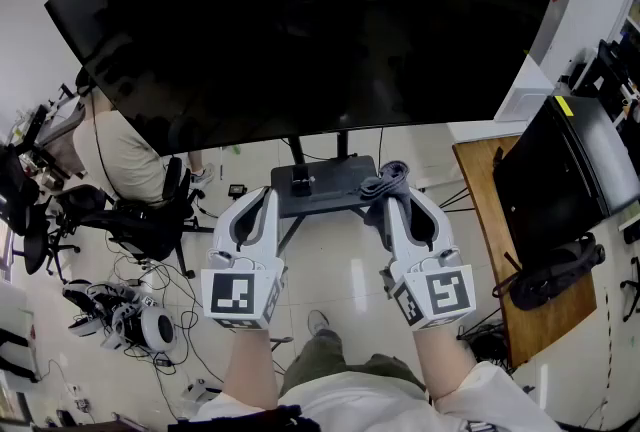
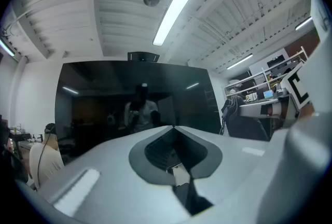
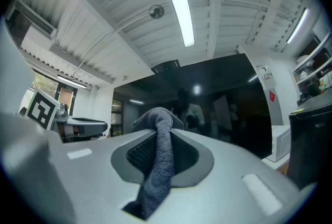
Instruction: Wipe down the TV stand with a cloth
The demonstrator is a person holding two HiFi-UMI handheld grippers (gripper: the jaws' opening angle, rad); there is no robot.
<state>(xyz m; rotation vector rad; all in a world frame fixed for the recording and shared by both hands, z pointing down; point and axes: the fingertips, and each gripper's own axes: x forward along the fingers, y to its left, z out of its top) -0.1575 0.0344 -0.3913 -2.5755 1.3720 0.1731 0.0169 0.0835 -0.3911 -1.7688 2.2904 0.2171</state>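
Clamping grey cloth (image 3: 155, 176) between the fingers of my right gripper (image 3: 158, 128), bunched end past the tips | left gripper (image 2: 174, 127) fingers together, empty | cloth by TV stand (image 1: 325, 190) base's right end, contact unclear.

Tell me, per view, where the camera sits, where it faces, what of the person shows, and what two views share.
Head view: on the person's head, looking steeply down at the TV, TV stand and floor; forearms, left gripper and right gripper show.
Left gripper view: on the left gripper, looking along its shut, empty jaws at the TV.
Right gripper view: on the right gripper, jaws shut on the cloth, facing the TV.
Shared: head and right gripper views show the cloth.
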